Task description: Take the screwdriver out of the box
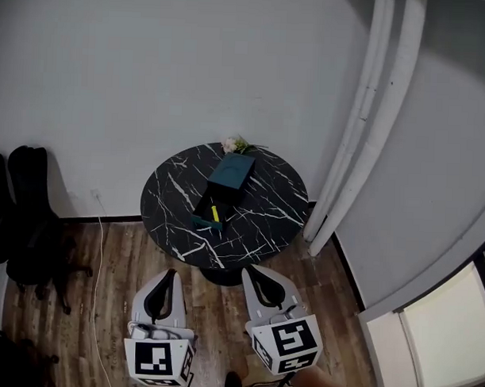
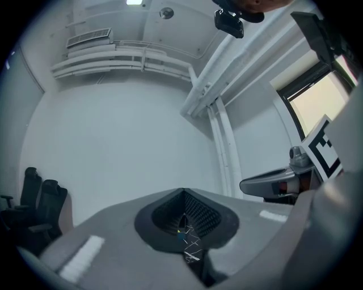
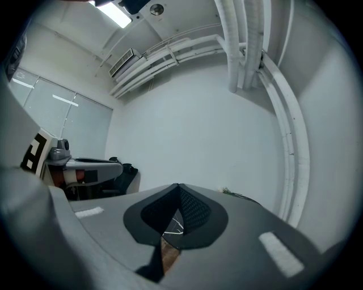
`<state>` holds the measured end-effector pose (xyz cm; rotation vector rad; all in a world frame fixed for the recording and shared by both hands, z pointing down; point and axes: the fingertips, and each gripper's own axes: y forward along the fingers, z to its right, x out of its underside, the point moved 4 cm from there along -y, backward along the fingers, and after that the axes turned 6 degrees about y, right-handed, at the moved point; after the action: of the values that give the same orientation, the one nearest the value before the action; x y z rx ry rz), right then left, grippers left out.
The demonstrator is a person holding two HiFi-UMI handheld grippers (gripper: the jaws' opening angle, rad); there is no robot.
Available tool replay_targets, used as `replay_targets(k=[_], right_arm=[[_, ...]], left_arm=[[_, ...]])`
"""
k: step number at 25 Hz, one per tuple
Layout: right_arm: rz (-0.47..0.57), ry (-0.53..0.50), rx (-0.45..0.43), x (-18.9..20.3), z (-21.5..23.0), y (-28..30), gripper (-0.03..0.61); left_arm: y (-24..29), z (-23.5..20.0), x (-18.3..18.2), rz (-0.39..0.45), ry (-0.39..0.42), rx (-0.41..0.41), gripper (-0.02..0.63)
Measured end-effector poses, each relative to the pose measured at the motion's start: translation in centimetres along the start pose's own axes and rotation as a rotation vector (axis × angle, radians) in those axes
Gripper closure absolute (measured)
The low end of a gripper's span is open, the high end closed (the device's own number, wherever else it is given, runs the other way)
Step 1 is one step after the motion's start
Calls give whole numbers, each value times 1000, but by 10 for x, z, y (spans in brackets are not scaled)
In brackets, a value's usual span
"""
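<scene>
Closed, empty: left gripper [image 1: 170,273], right gripper [image 1: 251,270]. Ahead, well apart, equally near both: screwdriver [image 1: 215,214] in open box [image 1: 231,174], lying lengthwise away.

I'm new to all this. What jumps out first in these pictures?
The round black marbled table against the white wall, mid-picture in the head view, with a teal box on it, its drawer pulled out and showing a bit of yellow, probably the screwdriver. Below it, over the wooden floor, the left gripper and right gripper both point at the table, jaws shut.
</scene>
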<state>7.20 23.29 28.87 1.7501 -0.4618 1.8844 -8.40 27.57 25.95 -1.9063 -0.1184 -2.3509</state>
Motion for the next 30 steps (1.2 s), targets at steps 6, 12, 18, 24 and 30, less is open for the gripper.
replay_targets(k=[6,12,18,24,30], right_arm=[[-24,10,11,5,14,32,552],[-44,15,-3,10,36,80,552],[-57,17,-27,0,69,135,552],[-38,9,-69,-19,102,188,552],[-18,-14,-121,-35,121,234,552]], left_arm=[[31,-12,13,-26,-4,12,614],[79,-23,26,-41,-11,3,614],[141,-34,27,-49,-6,-14,614],[198,-47,20,-45,6,-61,614],[241,-57,9,-14,17,-98,614]])
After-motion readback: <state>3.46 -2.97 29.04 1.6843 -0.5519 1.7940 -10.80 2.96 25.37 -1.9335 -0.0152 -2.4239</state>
